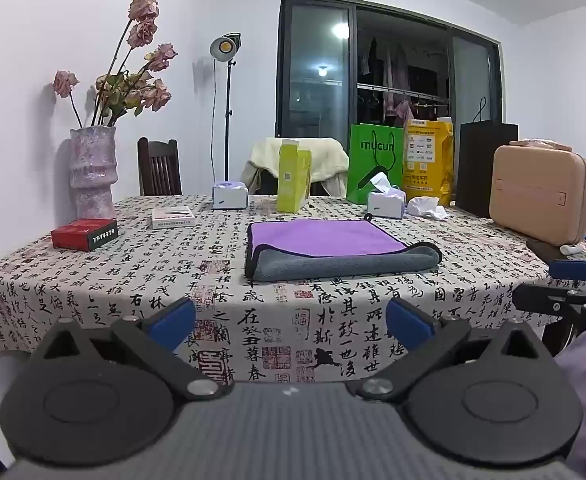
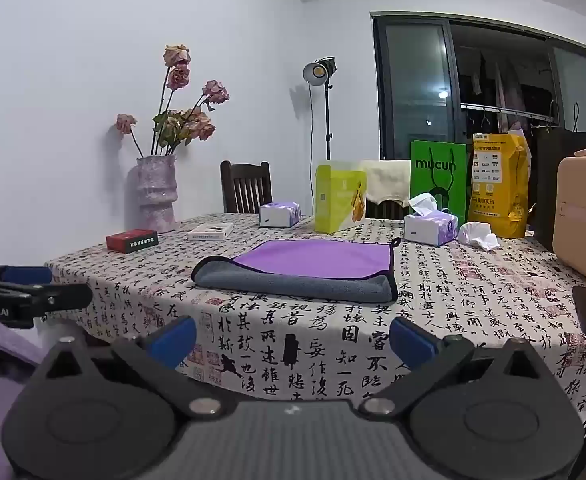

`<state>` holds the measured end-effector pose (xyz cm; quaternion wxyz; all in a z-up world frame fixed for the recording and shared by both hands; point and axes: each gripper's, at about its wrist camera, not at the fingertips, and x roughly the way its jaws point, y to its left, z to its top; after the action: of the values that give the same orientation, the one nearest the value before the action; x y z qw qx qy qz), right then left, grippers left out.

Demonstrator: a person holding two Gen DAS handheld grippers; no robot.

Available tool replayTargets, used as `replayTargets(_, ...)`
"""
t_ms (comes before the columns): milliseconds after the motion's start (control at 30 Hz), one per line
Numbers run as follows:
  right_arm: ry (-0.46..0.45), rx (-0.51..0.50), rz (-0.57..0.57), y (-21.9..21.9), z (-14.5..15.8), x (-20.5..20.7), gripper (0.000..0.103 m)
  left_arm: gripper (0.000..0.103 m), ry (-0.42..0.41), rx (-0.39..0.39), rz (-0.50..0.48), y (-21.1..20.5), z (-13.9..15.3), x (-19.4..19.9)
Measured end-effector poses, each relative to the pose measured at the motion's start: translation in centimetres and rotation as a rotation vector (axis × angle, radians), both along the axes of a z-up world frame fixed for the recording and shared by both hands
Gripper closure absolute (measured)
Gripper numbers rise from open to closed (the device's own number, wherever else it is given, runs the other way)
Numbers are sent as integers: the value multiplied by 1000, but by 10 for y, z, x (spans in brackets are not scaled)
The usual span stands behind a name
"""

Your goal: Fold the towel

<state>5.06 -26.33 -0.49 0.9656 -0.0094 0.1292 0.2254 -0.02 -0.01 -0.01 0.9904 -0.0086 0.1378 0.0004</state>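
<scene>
While both grippers hung off the near edge of the table (image 1: 93,280), I saw the towel (image 1: 333,248) lying flat on the calligraphy-print cloth — purple face up, its grey underside rolled over along the near edge. It sat well ahead of my left gripper (image 1: 291,322), whose blue-padded fingers (image 1: 173,320) were spread wide and held nothing. My right gripper (image 2: 293,340) was likewise released and empty, the towel well beyond its tips and a little left of centre. A red box (image 1: 84,233) lay to the towel's left — tissue packs (image 1: 385,204) stood behind it.
</scene>
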Motion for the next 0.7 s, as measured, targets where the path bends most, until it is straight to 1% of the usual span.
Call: replayTargets(700,-4,-14,0,2,0,0,0,0,-6,15,-3,-2,0,2)
